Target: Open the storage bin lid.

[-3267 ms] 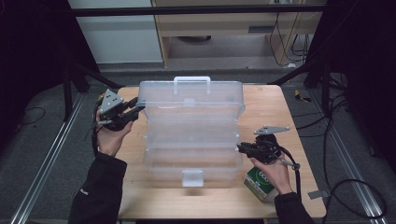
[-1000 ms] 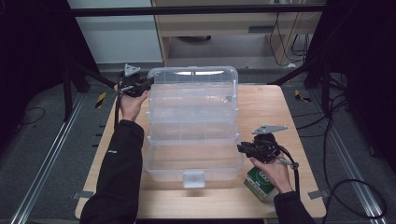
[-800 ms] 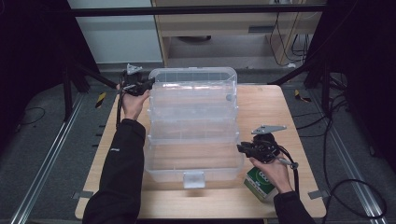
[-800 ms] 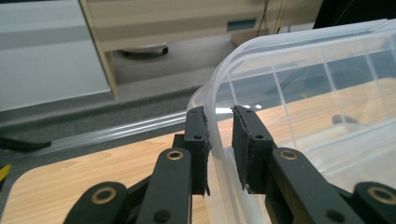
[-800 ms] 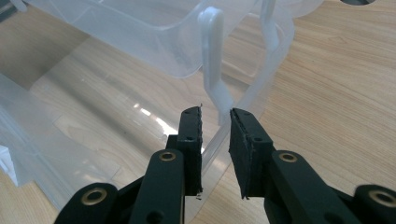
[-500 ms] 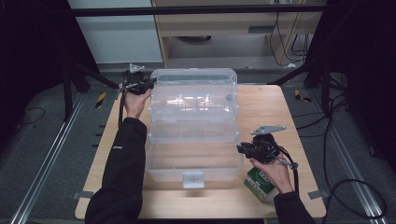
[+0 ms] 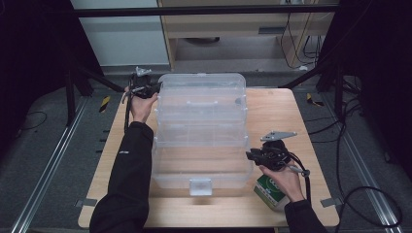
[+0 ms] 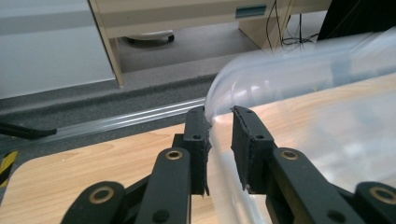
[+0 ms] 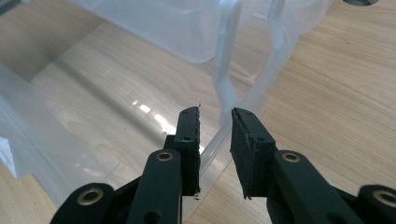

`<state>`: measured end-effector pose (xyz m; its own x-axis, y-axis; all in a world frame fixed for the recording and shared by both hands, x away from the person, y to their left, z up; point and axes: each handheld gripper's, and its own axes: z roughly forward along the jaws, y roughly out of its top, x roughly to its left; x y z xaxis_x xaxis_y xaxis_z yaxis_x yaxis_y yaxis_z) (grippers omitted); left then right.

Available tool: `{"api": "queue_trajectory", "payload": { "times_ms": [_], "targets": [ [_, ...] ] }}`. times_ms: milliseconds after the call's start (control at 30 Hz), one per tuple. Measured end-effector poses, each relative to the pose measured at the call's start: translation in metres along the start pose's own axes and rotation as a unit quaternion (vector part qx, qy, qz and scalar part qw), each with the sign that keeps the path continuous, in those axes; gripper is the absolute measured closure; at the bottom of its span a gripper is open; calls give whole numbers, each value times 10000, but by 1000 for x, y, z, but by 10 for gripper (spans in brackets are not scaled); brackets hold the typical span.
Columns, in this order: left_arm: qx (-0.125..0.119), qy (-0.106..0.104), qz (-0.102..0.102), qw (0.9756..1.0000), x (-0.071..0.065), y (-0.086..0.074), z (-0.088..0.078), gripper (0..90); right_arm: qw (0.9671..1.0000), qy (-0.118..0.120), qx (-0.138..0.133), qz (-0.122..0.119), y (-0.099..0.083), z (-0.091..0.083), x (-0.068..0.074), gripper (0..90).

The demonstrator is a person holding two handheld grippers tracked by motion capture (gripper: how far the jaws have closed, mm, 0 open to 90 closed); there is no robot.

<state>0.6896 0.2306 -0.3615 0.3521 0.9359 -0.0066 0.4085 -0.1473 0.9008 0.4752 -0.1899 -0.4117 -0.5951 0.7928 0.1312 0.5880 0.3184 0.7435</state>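
We see clear plastic storage box (image 7: 201, 131) in middle of wooden table (image 7: 277, 104), its tiers spread open toward far edge. Left gripper (image 7: 145, 88) at far left corner of top tier; in left gripper view rounded rim (image 8: 219, 88) sits between jaws, pads appear to clamp it. Right gripper (image 7: 255, 156) at near right wall of bottom tray (image 9: 212, 144); wall edge stands between jaws, grip looks clenched. Green-white carton (image 7: 269, 190) under right hand (image 7: 284, 177).

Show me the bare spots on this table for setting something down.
Free: the table between the clear box and the right edge, and the strip left of the box. Crowded: near right corner, with the green carton and right gripper.
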Motion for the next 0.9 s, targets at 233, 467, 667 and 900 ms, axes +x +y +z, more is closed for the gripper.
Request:
{"api": "queue_trajectory", "payload": {
  "times_ms": [233, 467, 667, 900],
  "targets": [
    [-146, 87, -82, 9998, 10, 4, -26, 716, 10000, -14, 43, -54, 1, 1, 1, 711],
    [-133, -250, -61, 9996, 17, -3, -74, 598, 10000, 41, 53, -7, 1, 1, -1, 700],
    [-23, -430, 180, 9989, 10, -21, -104, 535, 10000, -30, 90, -31, 1, 3, 0, 679],
    [14, -776, 373, 9963, -5, -42, -137, 476, 10000, 20, 93, 12, 1, 3, -1, 668]
  ]
}}
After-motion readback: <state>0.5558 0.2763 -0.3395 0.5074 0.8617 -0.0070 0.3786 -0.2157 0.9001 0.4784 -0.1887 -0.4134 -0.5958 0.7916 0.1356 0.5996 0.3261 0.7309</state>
